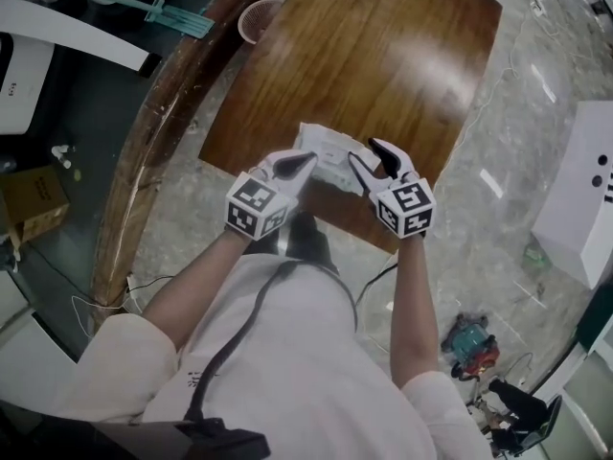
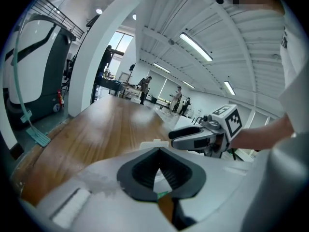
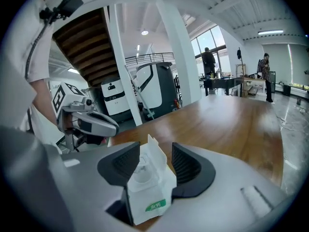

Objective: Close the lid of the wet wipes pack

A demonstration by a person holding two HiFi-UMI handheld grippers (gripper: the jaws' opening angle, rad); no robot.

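Note:
A white wet wipes pack (image 1: 326, 156) with a green label lies on the wooden table (image 1: 383, 56) near its front edge. In the right gripper view the pack (image 3: 147, 182) fills the space between the jaws, and its flip lid (image 3: 157, 156) stands up open over the round opening. My right gripper (image 3: 155, 149) is open, its pads either side of the pack and apart from it; in the head view it (image 1: 374, 161) hovers at the pack's right end. My left gripper (image 1: 303, 164) is shut at the pack's left end, its pads meeting at the tips (image 2: 159, 151).
A small cup (image 1: 257, 17) stands at the table's far left corner. A curved wooden ledge (image 1: 163, 113) runs along the left. On the marble floor to the right is a white box (image 1: 584, 190). A cardboard box (image 1: 34, 199) sits at far left.

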